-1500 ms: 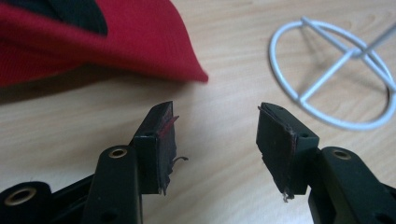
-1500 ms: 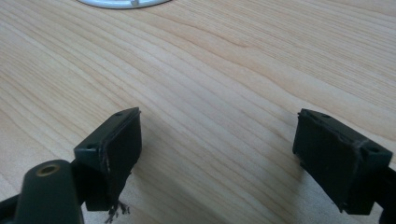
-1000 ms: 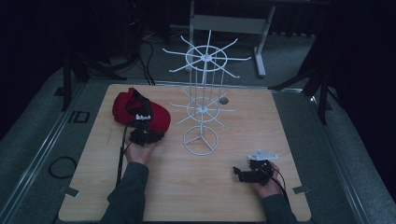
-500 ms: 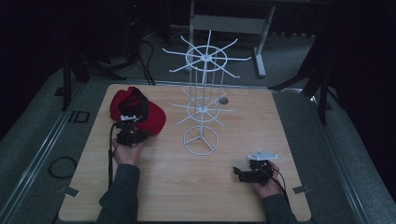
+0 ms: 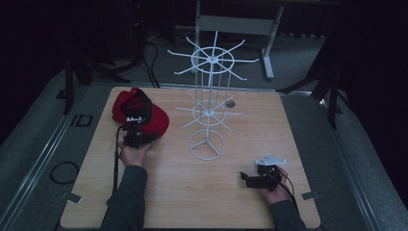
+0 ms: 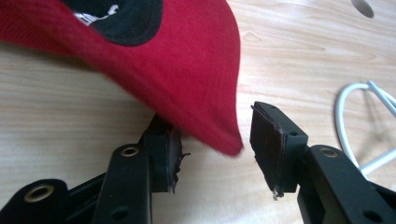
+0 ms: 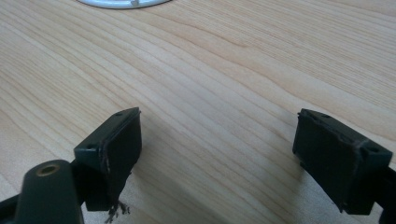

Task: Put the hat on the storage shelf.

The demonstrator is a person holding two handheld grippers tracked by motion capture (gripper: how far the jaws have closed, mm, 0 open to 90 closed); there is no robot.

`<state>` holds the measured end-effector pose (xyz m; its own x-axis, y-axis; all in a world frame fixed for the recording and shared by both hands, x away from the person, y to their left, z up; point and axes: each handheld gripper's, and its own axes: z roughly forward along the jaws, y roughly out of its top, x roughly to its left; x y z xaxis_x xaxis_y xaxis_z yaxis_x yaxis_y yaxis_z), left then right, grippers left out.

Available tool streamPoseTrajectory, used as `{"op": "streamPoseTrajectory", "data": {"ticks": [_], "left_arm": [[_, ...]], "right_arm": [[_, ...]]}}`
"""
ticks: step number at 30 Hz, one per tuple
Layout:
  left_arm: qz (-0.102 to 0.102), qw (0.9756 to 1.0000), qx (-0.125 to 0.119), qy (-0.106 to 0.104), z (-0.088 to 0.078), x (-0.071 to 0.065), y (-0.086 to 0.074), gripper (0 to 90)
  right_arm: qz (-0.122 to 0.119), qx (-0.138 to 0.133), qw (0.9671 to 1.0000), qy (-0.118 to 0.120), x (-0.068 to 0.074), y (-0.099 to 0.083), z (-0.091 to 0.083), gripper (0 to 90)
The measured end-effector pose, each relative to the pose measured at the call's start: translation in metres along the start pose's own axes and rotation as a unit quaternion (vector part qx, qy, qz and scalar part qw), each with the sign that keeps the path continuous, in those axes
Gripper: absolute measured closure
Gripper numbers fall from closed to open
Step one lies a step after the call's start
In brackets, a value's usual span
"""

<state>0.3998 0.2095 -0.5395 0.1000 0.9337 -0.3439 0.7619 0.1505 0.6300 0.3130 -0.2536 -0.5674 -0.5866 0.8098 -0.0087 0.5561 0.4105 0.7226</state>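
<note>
Cap (image 6: 187,79): one, red; brim between parted left gripper (image 6: 215,149) fingers; right gripper (image 7: 219,154) released.

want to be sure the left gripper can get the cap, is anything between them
Nothing visible stands between them. The left gripper is open, and the brim of the red cap already reaches into the gap between its fingers. The wire rack stands off to the side.
</note>
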Motion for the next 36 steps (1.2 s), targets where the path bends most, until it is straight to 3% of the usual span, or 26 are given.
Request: {"op": "streamPoseTrajectory", "data": {"ticks": [6,10,12,16,21,23,31,36], "left_arm": [[-0.02,0.9998,0.0,0.002,0.009,0.005,0.006,52.2],[-0.02,0.9998,0.007,0.002,0.017,0.003,0.007,51.3],[-0.014,0.9998,0.012,0.012,0.02,0.002,0.007,54.5],[-0.015,0.9998,0.01,0.011,0.02,0.003,0.006,60.0],[-0.006,0.9999,0.002,0.01,0.019,0.003,0.004,67.9],[0.013,0.9998,-0.01,0.014,0.017,0.0,0.0,71.6],[0.044,0.9984,-0.032,0.011,0.012,-0.005,-0.006,85.6],[0.035,0.9985,-0.042,0.0,0.011,-0.002,-0.01,85.9]], "right_arm": [[0.0,0.0,1.0,0.0,0.0,0.0,0.0,15.3],[0.0,0.0,1.0,0.0,0.0,0.0,0.0,15.3],[0.0,0.0,1.0,0.0,0.0,0.0,0.0,15.3],[0.0,0.0,1.0,0.0,0.0,0.0,0.0,15.3],[0.0,0.0,1.0,0.0,0.0,0.0,0.0,15.3],[0.0,0.0,1.0,0.0,0.0,0.0,0.0,15.3],[0.0,0.0,1.0,0.0,0.0,0.0,0.0,15.3],[0.0,0.0,1.0,0.0,0.0,0.0,0.0,15.3]]}}
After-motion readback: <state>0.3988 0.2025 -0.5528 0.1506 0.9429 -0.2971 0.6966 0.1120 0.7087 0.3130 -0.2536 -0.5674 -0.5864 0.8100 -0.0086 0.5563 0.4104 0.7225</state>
